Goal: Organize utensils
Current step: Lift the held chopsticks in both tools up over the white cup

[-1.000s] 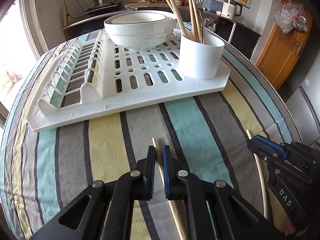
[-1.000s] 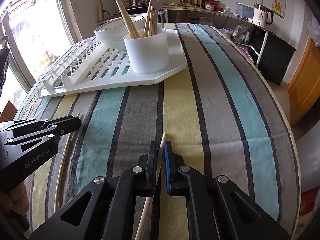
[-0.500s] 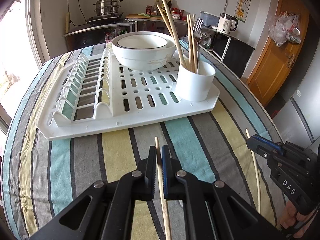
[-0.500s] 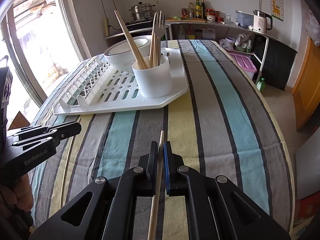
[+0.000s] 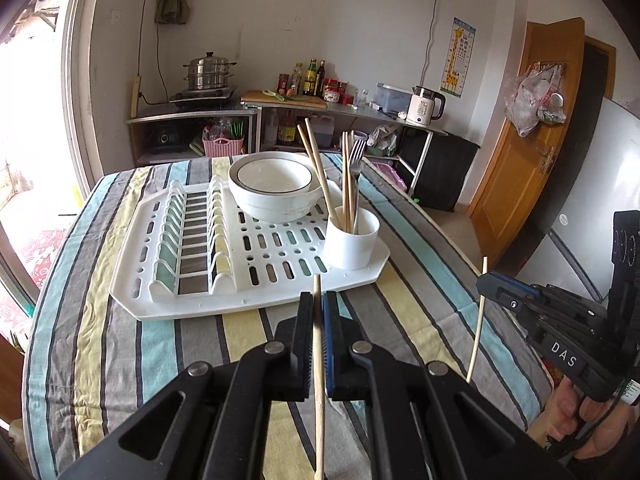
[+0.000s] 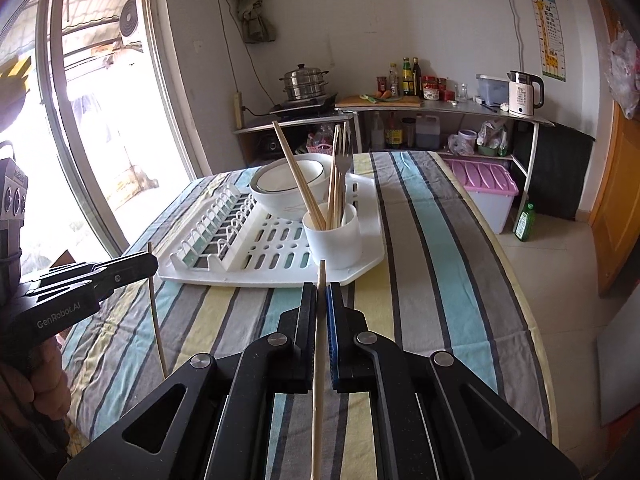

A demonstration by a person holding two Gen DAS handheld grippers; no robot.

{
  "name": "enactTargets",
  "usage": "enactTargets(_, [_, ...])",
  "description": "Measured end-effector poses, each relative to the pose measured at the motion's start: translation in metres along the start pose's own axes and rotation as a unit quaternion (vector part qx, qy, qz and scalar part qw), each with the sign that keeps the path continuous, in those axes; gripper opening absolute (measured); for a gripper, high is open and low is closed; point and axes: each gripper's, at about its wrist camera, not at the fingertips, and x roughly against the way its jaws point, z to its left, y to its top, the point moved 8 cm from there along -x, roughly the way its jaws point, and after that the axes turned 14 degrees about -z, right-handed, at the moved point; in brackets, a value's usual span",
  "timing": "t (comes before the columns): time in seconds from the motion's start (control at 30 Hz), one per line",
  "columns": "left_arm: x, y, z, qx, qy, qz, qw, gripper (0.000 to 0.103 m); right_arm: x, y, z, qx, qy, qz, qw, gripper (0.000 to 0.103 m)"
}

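My left gripper (image 5: pixel 317 306) is shut on a wooden chopstick (image 5: pixel 319 408), lifted clear of the striped tablecloth, its tip poking just above the jaws. My right gripper (image 6: pixel 321 298) is shut on a second chopstick (image 6: pixel 318 396), also raised. Each gripper shows in the other's view: the right gripper (image 5: pixel 486 280) with its chopstick (image 5: pixel 478 320) at the right, the left gripper (image 6: pixel 152 260) with its chopstick (image 6: pixel 156 308) at the left. Ahead stands a white utensil cup (image 5: pixel 351 238) (image 6: pixel 333 236) with several chopsticks and a fork, on the near right corner of a white drying rack (image 5: pixel 192 300) (image 6: pixel 372 236).
A white bowl (image 5: pixel 276 190) (image 6: pixel 288 186) sits on the rack behind the cup. The rack's left part has upright plate slots (image 5: pixel 192 236). The table edge (image 5: pixel 448 232) runs along the right, floor beyond. A hand (image 5: pixel 580 412) grips the right tool.
Both grippers have risen off the table with their chopsticks and tilted up, so the rack and cup look farther and lower, and more of the room shows.
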Motion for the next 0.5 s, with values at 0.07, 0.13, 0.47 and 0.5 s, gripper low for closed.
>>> enactTargets(0.07, [0.008,0.004,-0.002,-0.002,-0.003,-0.010,0.9999,0.005,0.006,0.004,0.003,0.002,0.003,-0.010,1.000,0.005])
enactTargets(0.13, [0.015,0.007,-0.005,-0.005,-0.007,-0.017,0.9998,0.005,0.012,0.005,0.005,0.003,0.007,-0.016,1.000,0.005])
enactTargets(0.47, [0.036,0.010,-0.011,-0.006,-0.022,-0.038,0.9990,0.005,0.030,0.012,0.008,0.004,0.019,-0.038,0.999,0.005])
enactTargets(0.5, [0.038,0.011,-0.012,-0.007,-0.022,-0.040,0.9989,0.005,0.031,0.014,0.008,0.004,0.019,-0.041,0.999,0.005])
